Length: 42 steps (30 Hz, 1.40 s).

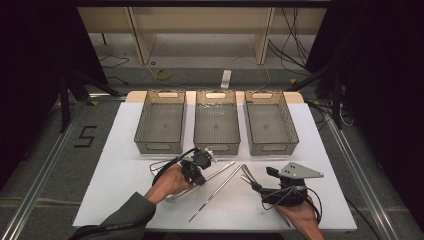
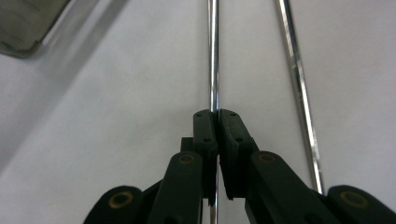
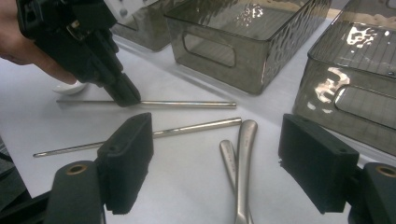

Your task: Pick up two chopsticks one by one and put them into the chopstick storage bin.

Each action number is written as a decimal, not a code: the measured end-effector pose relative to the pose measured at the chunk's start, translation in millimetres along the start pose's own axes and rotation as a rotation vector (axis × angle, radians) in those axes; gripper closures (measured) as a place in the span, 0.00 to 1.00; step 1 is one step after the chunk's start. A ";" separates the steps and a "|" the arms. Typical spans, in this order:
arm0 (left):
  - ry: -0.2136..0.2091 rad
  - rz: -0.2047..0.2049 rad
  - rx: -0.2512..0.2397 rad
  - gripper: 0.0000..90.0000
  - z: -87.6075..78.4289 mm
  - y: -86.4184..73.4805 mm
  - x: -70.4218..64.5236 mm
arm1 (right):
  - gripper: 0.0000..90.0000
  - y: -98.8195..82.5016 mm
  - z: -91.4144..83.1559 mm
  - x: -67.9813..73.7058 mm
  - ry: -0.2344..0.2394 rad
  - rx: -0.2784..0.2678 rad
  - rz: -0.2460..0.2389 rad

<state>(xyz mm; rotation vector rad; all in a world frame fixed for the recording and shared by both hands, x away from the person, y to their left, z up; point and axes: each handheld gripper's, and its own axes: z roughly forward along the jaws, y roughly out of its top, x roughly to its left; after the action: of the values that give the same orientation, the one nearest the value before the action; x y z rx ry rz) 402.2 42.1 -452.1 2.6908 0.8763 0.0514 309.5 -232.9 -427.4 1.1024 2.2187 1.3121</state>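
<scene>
white board covers the table [image 1: 125,195], with dark floor, cables and pale shelving beyond its far edge. nearest the person's edge, the right gripper [image 1: 267,175] sits toward the right corner, its jaws standing wide apart with nothing between the pads; just ahead of them in the right gripper view lie metal tweezers [image 3: 240,158], untouched. left of centre, the left gripper [image 1: 200,167] points down onto the board and is closed tight on a thin metal rod [image 2: 214,56]; the left gripper view shows the pads pinched on it partway along, the rod running out past both sides of the jaws. a second rod [image 3: 140,136] lies just beside it, nearer the person, apart from the first. a small white object [image 3: 69,87] shows under the left hand, too hidden to name. toward the far edge three smoky clear bins stand in a row: the left bin [image 1: 160,125], the middle bin [image 1: 216,125] and the right bin [image 1: 270,125], all apparently bare inside. the held rod looks stiff, light and polished, so it is likely to slip or swivel in the pads; a grip close to its middle should keep it balanced, while a hold near one end would probably let the long free end droop and swing when lifted toward a bin.
</scene>
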 end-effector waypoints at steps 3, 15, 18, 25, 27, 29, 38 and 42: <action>-0.012 0.007 -0.008 0.95 -3.2 0.3 -0.2 | 0.30 0.1 0.4 0.0 0.001 0.002 0.001; -0.021 0.000 -0.078 0.95 -30.1 -1.6 6.9 | 0.31 -0.1 0.1 -0.5 0.004 -0.001 0.009; -0.020 -0.004 -0.102 0.95 -37.4 -2.5 8.1 | 0.31 0.0 -0.2 -0.8 0.003 0.000 0.008; -0.020 -0.011 -0.164 0.96 -58.3 -4.9 9.7 | 0.31 -0.1 0.0 -1.0 0.002 0.000 0.011; -0.015 -0.008 -0.176 0.96 -65.7 -4.6 11.2 | 0.31 -0.2 -0.1 -1.1 0.002 0.001 0.012; -0.015 -0.017 -0.201 0.95 -73.5 -6.0 14.9 | 0.31 -0.4 -0.1 -1.4 0.002 0.001 0.012; -0.106 -0.077 -0.286 0.96 -95.4 -12.4 34.8 | 0.31 -0.5 0.0 -2.5 0.001 -0.002 0.018; -0.105 -0.059 -0.295 0.96 -103.2 -14.3 32.0 | 0.32 -1.0 0.5 -3.3 0.003 0.000 0.021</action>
<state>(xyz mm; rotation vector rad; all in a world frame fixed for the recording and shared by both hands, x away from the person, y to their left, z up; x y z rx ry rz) 406.8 100.5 -360.2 2.3707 0.8434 0.0231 311.5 -235.4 -428.8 1.1274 2.2153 1.3234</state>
